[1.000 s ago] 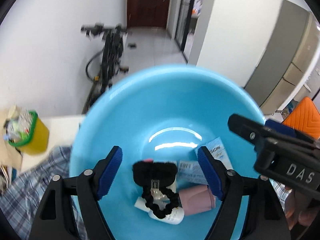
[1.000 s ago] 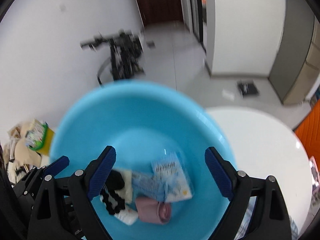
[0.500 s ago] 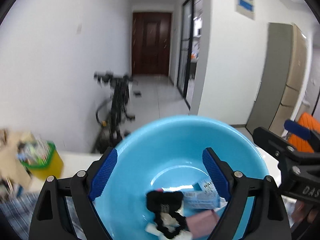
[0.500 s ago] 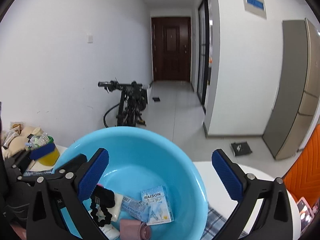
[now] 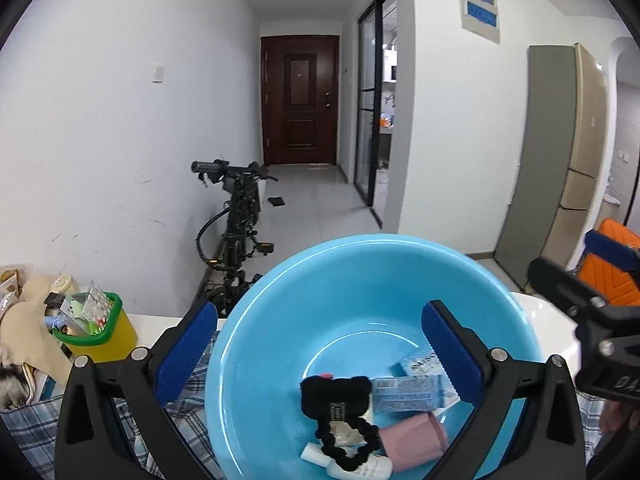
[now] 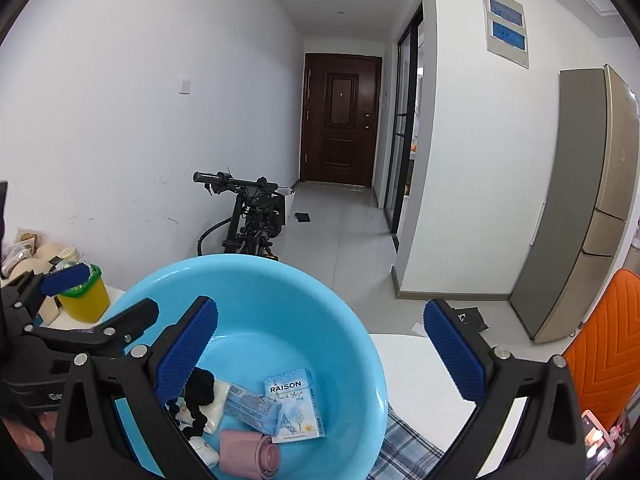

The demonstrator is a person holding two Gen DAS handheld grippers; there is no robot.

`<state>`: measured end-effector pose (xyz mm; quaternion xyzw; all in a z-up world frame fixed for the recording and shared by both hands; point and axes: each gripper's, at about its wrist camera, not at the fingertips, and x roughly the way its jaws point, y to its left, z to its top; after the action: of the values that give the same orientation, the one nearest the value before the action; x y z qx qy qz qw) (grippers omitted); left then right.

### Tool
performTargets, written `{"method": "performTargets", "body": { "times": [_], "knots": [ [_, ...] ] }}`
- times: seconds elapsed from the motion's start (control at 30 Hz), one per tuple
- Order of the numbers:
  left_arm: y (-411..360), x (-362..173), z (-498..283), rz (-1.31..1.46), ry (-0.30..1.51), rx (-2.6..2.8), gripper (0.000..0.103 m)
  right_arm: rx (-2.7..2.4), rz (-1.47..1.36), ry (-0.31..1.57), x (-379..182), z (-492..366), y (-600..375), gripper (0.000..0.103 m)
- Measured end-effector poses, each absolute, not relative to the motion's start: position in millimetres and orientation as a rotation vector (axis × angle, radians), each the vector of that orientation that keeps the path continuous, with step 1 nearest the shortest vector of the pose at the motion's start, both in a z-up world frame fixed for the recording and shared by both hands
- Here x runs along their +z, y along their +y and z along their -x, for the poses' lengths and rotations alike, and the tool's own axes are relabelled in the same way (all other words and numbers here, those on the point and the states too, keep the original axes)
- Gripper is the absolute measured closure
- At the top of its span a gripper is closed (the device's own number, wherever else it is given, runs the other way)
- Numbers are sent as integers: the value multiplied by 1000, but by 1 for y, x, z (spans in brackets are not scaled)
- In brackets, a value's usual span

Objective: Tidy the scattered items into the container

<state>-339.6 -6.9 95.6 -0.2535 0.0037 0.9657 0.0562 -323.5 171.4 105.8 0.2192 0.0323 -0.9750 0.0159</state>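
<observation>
A light blue plastic basin (image 5: 280, 320) stands on a plaid cloth and also shows in the right wrist view (image 6: 280, 292). Inside lie a black hair tie with a plush bow (image 5: 340, 396), a pink cup on its side (image 5: 412, 436), a white tube (image 5: 360, 468), a blue wrapper (image 5: 408, 392) and a RAISON packet (image 6: 294, 408). My left gripper (image 5: 320, 344) is open and empty, raised behind the basin's near side. My right gripper (image 6: 320, 344) is open and empty, to the right over the basin's right rim.
A yellow tub with a green rim (image 5: 96, 328) full of small items stands at the left on the white table (image 6: 416, 368). An orange chair (image 6: 608, 344) is at the right. A bicycle (image 5: 236, 220) leans on the wall beyond the table.
Both grippers have drawn back and tilted up from over the basin, so the basin sits lower in both views. Both stay open and empty. The items in the basin have not moved.
</observation>
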Motion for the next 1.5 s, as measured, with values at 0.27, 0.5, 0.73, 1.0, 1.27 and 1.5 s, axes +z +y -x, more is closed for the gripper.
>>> {"method": "performTargets", "body": {
  "times": [0.27, 0.5, 0.73, 1.0, 1.27, 1.5],
  "knots": [
    [-8, 105, 313, 682, 13, 2884, 0, -3018, -601, 152, 102, 290, 176, 0],
    [-11, 107, 294, 673, -55, 2872, 0, -3006, -659, 115, 90, 263, 177, 0],
    [-7, 109, 255, 616, 163, 2902, 0, -2950, -623, 82, 100, 217, 178, 0],
    [-25, 115, 206, 602, 1, 2865, 0, -2979, -641, 12, 101, 174, 185, 0],
    [-24, 116, 154, 604, 62, 2851, 0, -2994, -583, 28, 112, 128, 186, 0],
    [-24, 117, 95, 517, 104, 2830, 0, -2940, -519, 35, 123, 77, 181, 0]
  ]
}}
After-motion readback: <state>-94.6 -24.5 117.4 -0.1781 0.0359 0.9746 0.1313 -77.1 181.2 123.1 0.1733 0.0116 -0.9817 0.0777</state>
